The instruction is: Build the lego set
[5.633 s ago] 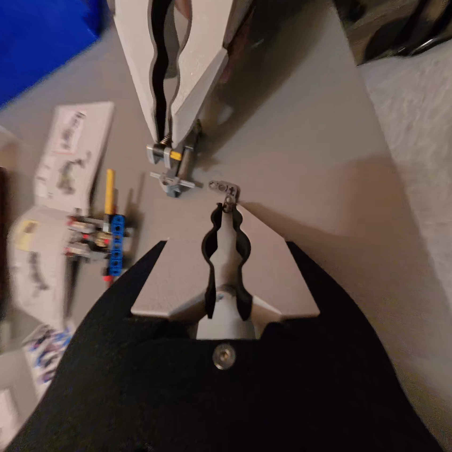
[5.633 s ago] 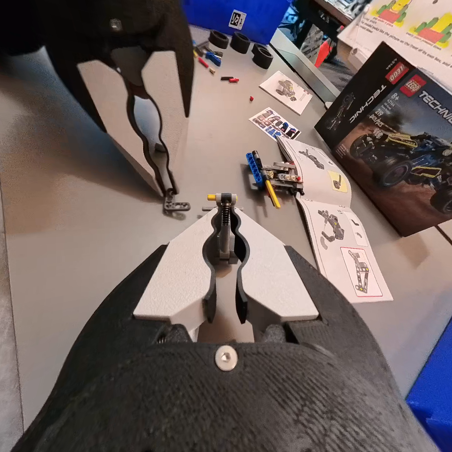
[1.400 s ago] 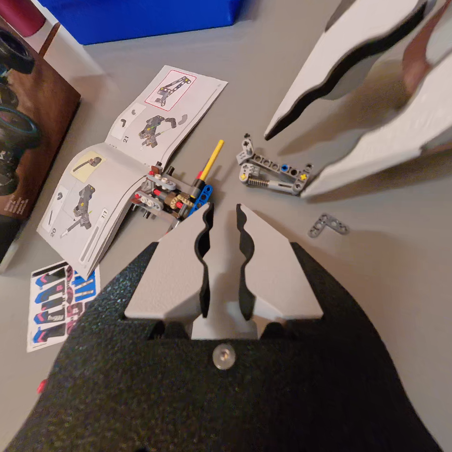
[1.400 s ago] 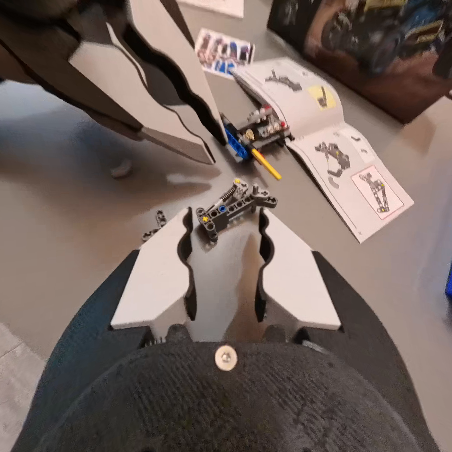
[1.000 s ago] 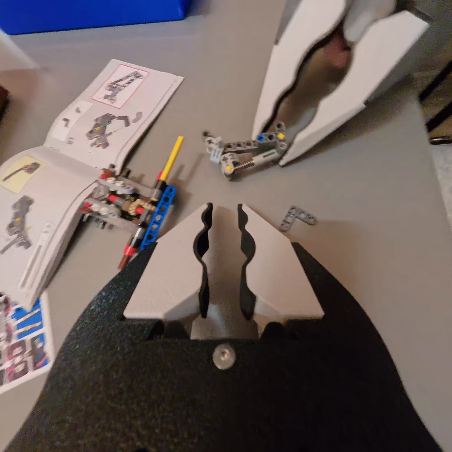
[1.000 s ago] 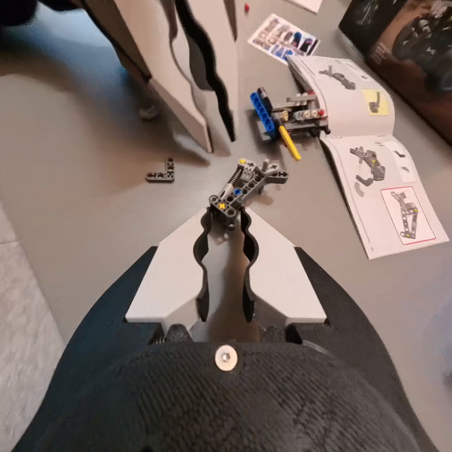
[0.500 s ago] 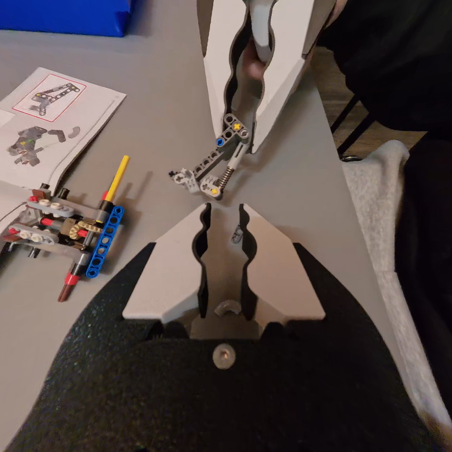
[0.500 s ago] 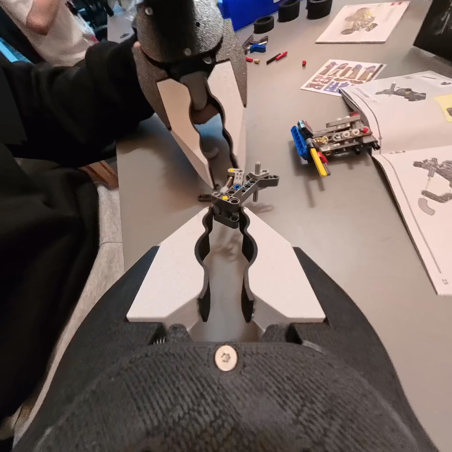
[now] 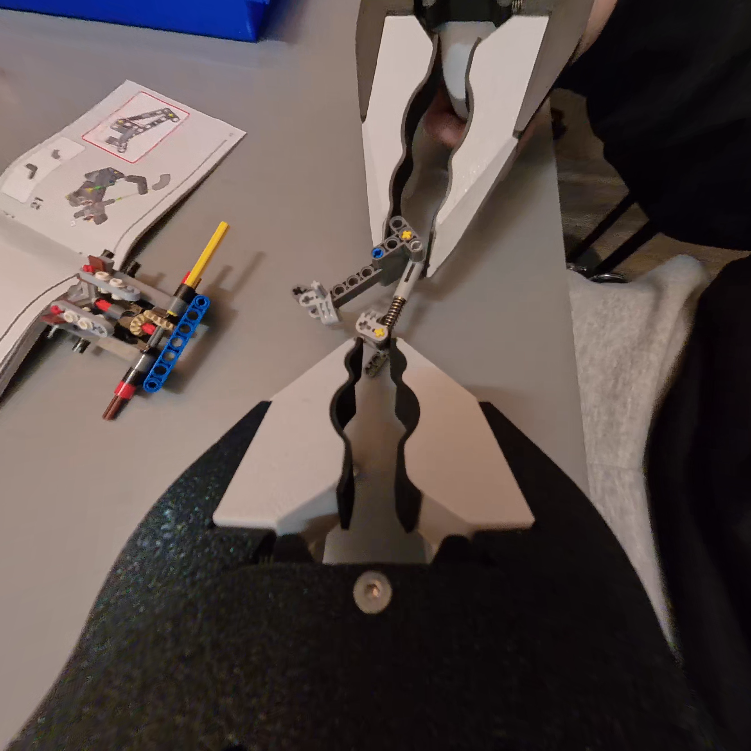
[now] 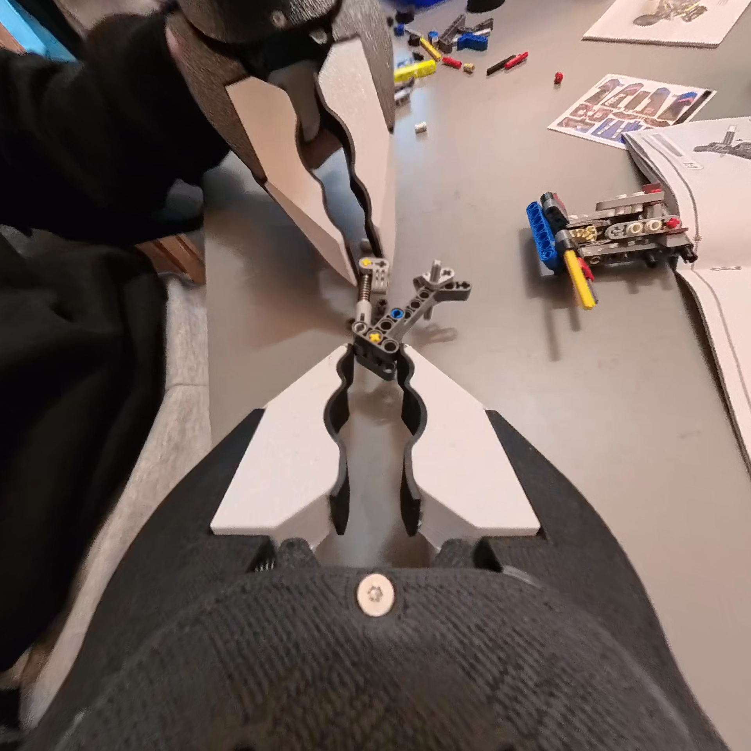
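A small assembly, a dark-grey holed beam (image 10: 400,315) with a spring shock absorber (image 10: 365,290) hinged to it, hangs in the air between both grippers over the grey table (image 9: 300,134). My right gripper (image 10: 374,349) is shut on the beam's T-shaped end; it also shows in the left wrist view (image 9: 408,239). My left gripper (image 9: 373,345) has its tips narrowed on the shock absorber's light-grey end piece (image 9: 372,328); it also shows in the right wrist view (image 10: 367,256). A small dark L-piece (image 9: 376,362) lies on the table below, seen through the left gripper's gap.
A chassis sub-build with a blue beam and yellow axle (image 9: 142,321) (image 10: 601,239) lies beside the open instruction booklet (image 9: 105,162). A sticker sheet (image 10: 634,107) and loose parts (image 10: 443,53) lie farther off. The table edge and carpet (image 9: 626,365) are close by.
My right gripper closed on the beam assembly, lifted it off the table and swung it round. My left gripper moved up to the shock absorber's end and its jaws narrowed.
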The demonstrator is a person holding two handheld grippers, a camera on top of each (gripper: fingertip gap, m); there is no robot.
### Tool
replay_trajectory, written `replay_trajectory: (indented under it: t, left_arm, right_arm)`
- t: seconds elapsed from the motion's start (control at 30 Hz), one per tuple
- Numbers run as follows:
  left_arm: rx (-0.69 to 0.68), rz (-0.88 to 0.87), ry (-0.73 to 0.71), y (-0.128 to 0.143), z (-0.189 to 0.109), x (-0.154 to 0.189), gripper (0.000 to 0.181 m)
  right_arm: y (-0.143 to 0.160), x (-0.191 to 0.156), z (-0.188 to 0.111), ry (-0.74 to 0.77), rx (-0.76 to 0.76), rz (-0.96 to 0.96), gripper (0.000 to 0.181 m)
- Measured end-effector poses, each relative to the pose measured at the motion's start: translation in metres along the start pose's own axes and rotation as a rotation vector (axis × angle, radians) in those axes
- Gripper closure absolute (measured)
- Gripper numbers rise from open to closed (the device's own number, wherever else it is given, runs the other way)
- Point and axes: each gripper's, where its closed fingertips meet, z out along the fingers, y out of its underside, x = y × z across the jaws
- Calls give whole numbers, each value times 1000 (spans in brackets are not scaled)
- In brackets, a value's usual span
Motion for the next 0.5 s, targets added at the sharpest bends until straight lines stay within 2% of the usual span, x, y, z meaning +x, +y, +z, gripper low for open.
replay_trajectory:
  t: [0.03, 0.27, 0.4, 0.5]
  left_arm:
    - [-4, 4, -21, 1, 0, 2, 171]
    - [23, -48, -148, 10, 7, 8, 179]
    - [22, -90, -132, 15, 8, 7, 180]
    - [10, -56, -60, 17, 6, 17, 180]
  right_arm:
    - [4, 1, 1, 16, -31, -22, 163]
    - [15, 7, 1, 102, -161, -171, 163]
    - [18, 4, 6, 69, -175, -209, 163]
    - [19, -1, 7, 25, -165, -238, 163]
